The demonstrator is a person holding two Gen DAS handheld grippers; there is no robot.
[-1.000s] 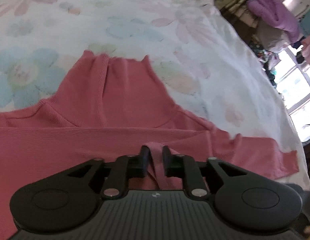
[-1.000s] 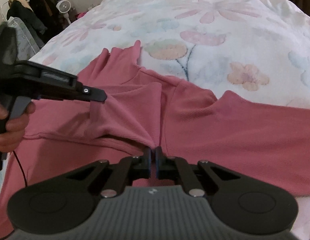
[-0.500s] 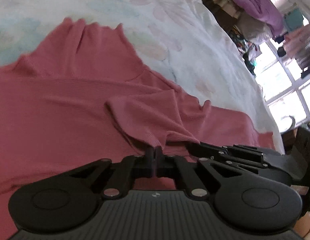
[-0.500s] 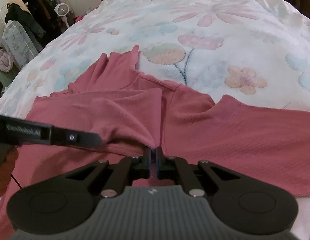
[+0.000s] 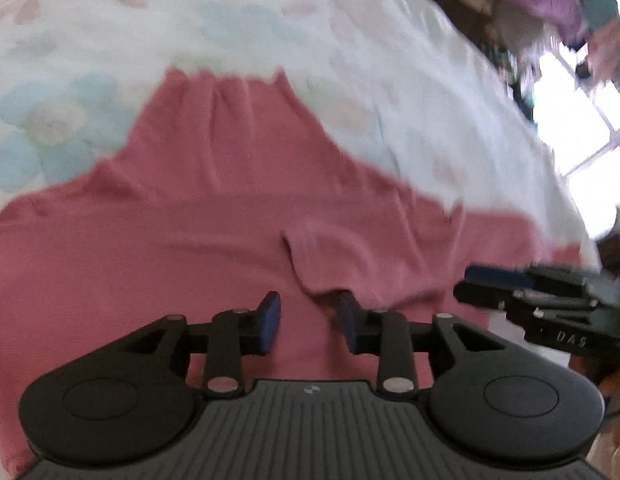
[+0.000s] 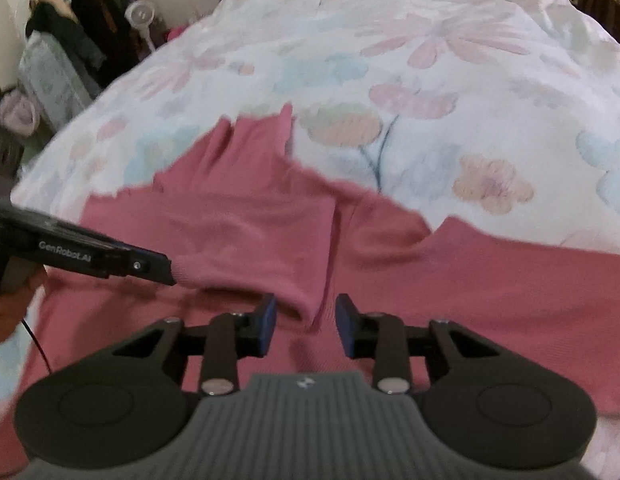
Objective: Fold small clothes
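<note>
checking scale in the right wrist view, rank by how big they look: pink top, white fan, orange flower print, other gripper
1. pink top
2. other gripper, the left one, enlarged by nearness to the camera
3. orange flower print
4. white fan, small partly because it stands far off

Sweater [image 6: 390,280] on bedspread [image 6: 430,60]

Floral bedspread [image 6: 450,40]; bright window [image 5: 570,120]; standing fan [image 6: 140,16] beside hanging clothes [image 6: 74,12].
</note>
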